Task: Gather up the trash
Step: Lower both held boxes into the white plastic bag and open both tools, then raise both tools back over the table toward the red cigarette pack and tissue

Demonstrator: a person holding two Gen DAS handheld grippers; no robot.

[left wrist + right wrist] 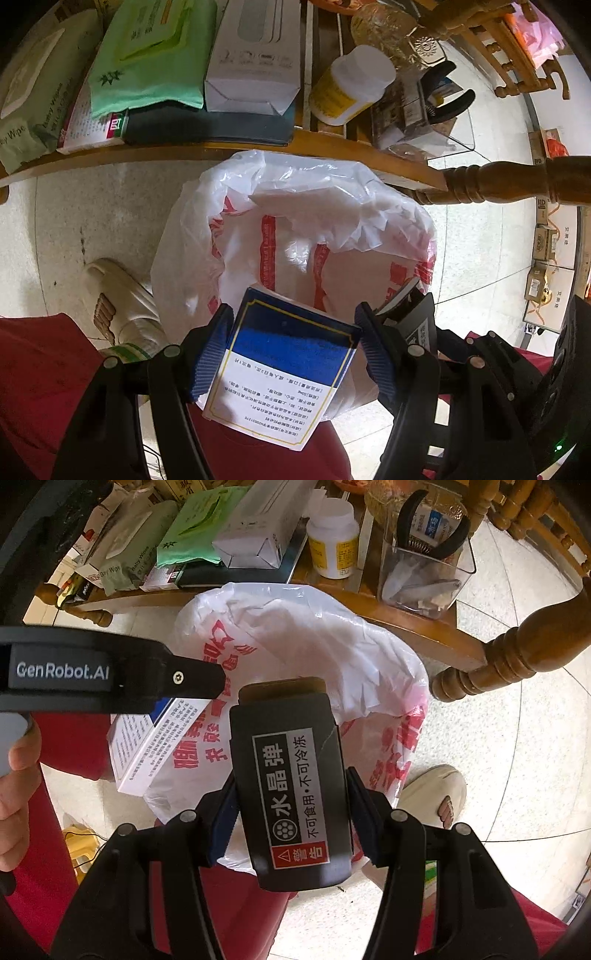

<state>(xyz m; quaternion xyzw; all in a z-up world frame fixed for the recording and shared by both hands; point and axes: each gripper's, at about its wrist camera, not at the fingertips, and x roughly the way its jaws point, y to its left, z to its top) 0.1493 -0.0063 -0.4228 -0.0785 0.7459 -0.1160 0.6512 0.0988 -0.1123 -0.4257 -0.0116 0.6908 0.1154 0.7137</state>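
Observation:
A white plastic bag (pixel 295 229) with red print stands open on the floor below the wooden table edge; it also shows in the right wrist view (pixel 314 642). My left gripper (pixel 295 350) is shut on a blue and white box (pixel 284 369) and holds it over the bag's near rim. The box also shows in the right wrist view (pixel 147 746), with the left gripper (pixel 110 679) above it. My right gripper (pixel 291 812) is shut on a black box (pixel 291 786) with a warning label, held over the bag's near side.
The wooden table (pixel 332 147) carries wipes packs (pixel 147 55), a white carton (pixel 255 55), a pill bottle (pixel 351 85) and a clear container with pliers (pixel 424 572). A chair leg (pixel 517 653) stands right. A slippered foot (pixel 122 302) is beside the bag.

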